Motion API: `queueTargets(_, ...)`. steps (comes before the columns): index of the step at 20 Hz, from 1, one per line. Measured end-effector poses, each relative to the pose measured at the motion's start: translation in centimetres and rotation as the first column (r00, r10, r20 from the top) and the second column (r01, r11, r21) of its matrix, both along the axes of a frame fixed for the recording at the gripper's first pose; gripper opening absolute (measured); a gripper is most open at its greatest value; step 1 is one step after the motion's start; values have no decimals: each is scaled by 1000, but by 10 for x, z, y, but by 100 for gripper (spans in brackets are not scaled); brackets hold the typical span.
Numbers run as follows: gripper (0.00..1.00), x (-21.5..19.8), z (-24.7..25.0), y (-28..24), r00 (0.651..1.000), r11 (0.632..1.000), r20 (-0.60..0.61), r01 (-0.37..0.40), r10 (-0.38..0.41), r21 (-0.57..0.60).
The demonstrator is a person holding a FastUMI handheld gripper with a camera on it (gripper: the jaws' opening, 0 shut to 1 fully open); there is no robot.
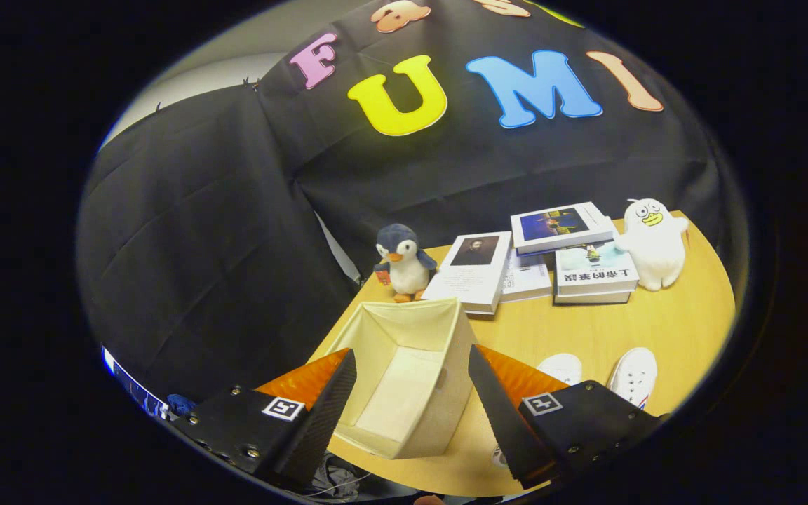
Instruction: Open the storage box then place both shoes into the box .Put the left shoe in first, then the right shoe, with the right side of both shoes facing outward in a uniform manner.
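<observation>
While gripper hangs w/ fingers spread, holding nothing, open storage box sits btwn them, shoes beside.

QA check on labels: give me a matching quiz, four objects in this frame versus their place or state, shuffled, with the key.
Things:
1. storage box
2. penguin toy
3. white shoes
4. white duck toy

Places or states:
A. beside the book stack, far end of the table
B. open, between the gripper fingers, which are spread
C. on the table, right of the box
D. just beyond the box

Pairs: 1-B, 2-D, 3-C, 4-A
</observation>
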State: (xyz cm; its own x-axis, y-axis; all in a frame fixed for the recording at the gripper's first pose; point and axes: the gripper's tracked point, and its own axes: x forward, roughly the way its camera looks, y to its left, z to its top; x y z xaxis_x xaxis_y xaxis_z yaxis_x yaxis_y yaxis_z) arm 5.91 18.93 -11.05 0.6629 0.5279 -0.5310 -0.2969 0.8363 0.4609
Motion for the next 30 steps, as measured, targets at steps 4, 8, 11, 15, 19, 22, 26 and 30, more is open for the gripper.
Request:
queueTargets(4, 97, 6, -25, -27, 999, 999, -34, 31, -32, -39)
queueTargets(8, 97, 10, -52, -51, 995, 996, -75, 56, -61, -74)
queueTargets(11, 97, 12, -75, -65, 991, 993, -111, 71, -81, -94)
queueTargets(15, 97, 13, -104, -79, 981, 991, -164, 84, -101, -108)
queueTargets(19, 98, 9, -130, -89, 968, 989, -224, 90, -114, -114)
queueTargets(22, 98, 4, -149, -94, 954, 989, -274, 97, -125, -112)
queueTargets(26, 97, -5, -170, -98, 937, 988, -324, 98, -132, -121)
queueTargets(30, 96, -11, -189, -100, 916, 986, -375, 106, -146, -125)
